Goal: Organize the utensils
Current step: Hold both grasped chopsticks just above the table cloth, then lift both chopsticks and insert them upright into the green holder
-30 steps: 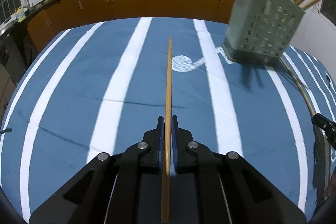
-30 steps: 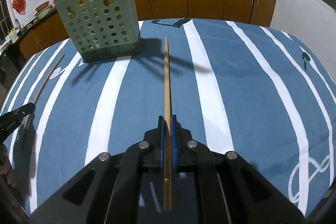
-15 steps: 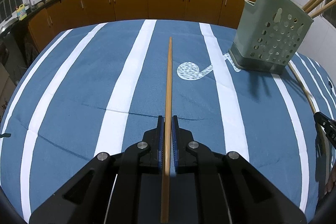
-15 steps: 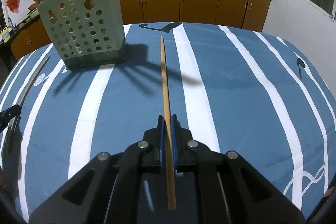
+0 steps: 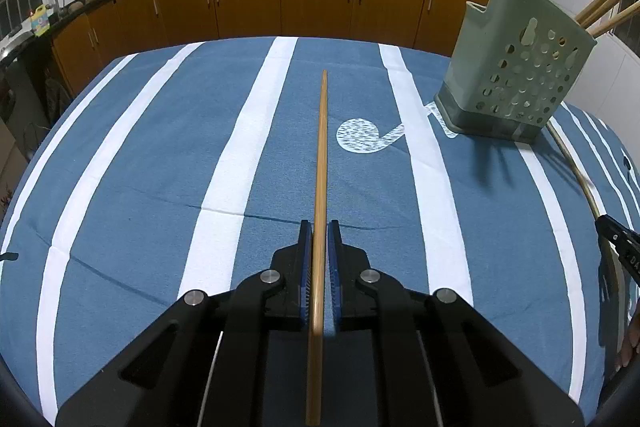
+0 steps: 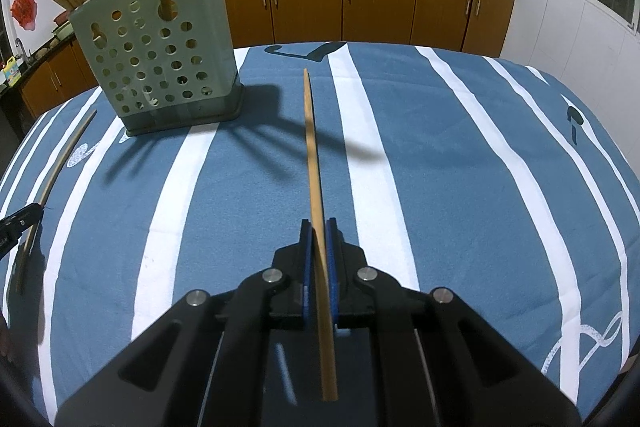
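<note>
between my left tongs (image 5: 319, 239) sits one chopstick (image 5: 320, 163), pinched near its butt end; my right tongs (image 6: 318, 239) pinch a second chopstick (image 6: 311, 147) the same way. both point forward above the cloth (image 5: 160, 167). judged light, stiff, smooth wood: it may pivot or slip, so grip firmly. the holder (image 6: 160, 59) stands near, sticks already inside.
</note>
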`<act>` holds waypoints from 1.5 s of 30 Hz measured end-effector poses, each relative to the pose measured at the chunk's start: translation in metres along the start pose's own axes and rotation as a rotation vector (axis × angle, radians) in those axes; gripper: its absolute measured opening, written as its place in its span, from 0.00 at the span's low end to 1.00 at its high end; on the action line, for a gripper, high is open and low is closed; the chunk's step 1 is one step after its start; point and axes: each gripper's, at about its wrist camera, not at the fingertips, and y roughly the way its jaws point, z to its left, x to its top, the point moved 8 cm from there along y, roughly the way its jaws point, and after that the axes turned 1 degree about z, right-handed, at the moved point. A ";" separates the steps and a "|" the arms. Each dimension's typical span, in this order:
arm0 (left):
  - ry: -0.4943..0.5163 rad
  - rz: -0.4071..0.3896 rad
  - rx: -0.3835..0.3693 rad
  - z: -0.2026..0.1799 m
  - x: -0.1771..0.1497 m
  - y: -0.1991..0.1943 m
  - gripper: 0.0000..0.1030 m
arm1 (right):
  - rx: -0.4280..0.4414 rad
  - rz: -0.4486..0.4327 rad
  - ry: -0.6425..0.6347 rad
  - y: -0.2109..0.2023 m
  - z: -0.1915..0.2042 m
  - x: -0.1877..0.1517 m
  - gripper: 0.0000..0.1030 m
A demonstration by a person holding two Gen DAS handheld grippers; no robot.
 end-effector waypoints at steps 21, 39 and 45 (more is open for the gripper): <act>-0.002 0.000 0.001 0.000 0.000 0.000 0.10 | 0.002 0.000 0.001 0.000 0.001 0.000 0.09; 0.035 0.003 0.020 -0.002 -0.006 -0.004 0.10 | 0.016 0.000 0.009 -0.005 0.000 -0.006 0.09; 0.035 0.003 0.021 -0.002 -0.008 -0.005 0.10 | 0.017 -0.001 0.002 -0.006 0.000 -0.007 0.09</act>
